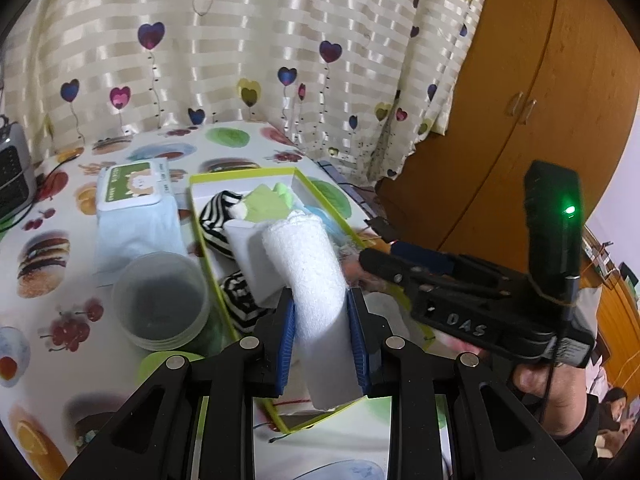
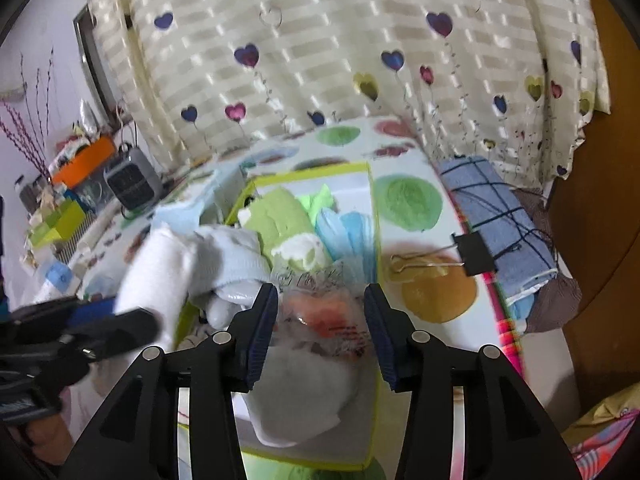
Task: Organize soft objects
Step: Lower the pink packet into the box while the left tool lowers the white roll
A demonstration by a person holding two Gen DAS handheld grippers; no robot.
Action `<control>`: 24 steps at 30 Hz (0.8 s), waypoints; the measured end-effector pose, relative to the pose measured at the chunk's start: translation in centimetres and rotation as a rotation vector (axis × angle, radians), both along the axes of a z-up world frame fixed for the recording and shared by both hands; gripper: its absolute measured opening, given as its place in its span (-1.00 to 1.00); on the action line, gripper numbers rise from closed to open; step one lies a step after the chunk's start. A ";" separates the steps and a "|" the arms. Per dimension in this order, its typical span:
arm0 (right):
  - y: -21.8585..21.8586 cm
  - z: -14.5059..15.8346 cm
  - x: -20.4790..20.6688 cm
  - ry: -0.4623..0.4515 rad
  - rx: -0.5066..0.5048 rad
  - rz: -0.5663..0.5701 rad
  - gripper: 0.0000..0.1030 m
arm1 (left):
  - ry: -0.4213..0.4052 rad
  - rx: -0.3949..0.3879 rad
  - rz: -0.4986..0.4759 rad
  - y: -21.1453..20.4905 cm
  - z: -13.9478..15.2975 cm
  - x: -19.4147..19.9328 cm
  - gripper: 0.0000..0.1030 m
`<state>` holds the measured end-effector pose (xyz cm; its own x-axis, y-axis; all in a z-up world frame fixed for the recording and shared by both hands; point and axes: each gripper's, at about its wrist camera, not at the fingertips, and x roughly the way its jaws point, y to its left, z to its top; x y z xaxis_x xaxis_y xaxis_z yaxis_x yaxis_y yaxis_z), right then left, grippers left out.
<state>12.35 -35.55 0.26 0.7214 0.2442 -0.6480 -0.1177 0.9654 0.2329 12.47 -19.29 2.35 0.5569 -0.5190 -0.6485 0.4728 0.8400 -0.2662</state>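
Clamped between the blue pads of the left gripper (image 1: 322, 320), a rolled white towel (image 1: 316, 292) stands nearly upright, held above the near end of a shallow green-rimmed box (image 1: 280, 171) on a table covered with a food-print cloth (image 1: 44, 264). Just to the right, the right gripper (image 2: 320, 322) hangs over the same box (image 2: 370, 216) with its jaws spread wide, nothing between them; below the gap lie a crinkled clear packet with red inside (image 2: 324, 312) and a white folded cloth (image 2: 304, 400). Left of the box, a translucent round container (image 1: 160, 300) stands near the camera, touching a pale blue folded cloth (image 1: 136, 236) with a pack of wipes (image 1: 134, 186) lying on its far end. Inside the box sit black-and-white striped fabric (image 1: 218, 220), a rolled green towel (image 2: 280, 220) and a light blue cloth (image 2: 348, 232). On the table's right side, a black binder clip (image 2: 474, 254) lies beside a blue checked cloth (image 2: 500, 216). Farther back stands a small grey heater (image 2: 132, 178), and behind everything hangs a striped curtain with hearts (image 1: 248, 40).
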 end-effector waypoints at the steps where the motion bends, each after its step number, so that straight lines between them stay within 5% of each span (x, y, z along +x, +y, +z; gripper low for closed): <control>1: -0.2 0.2 -0.1 -0.005 0.003 -0.007 -0.10 | 0.003 -0.002 -0.007 -0.3 0.0 0.0 -0.53; 12: -1.4 0.3 -0.7 -0.005 0.014 -0.034 -0.10 | 0.070 0.037 -0.043 -3.3 -2.8 1.4 -0.44; 17: -1.2 0.3 -0.9 -0.008 0.018 -0.024 -0.10 | 0.032 0.047 -0.039 -3.1 -1.8 0.6 -0.20; 24: -1.3 0.8 -1.5 -0.023 0.026 -0.024 -0.10 | 0.001 0.041 0.009 -2.1 -0.8 -0.4 -0.19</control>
<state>10.89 -36.85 1.05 0.7415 0.2438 -0.6251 -0.1004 0.9615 0.2559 12.11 -21.37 1.53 0.5606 -0.4871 -0.6697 0.4653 0.8542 -0.2318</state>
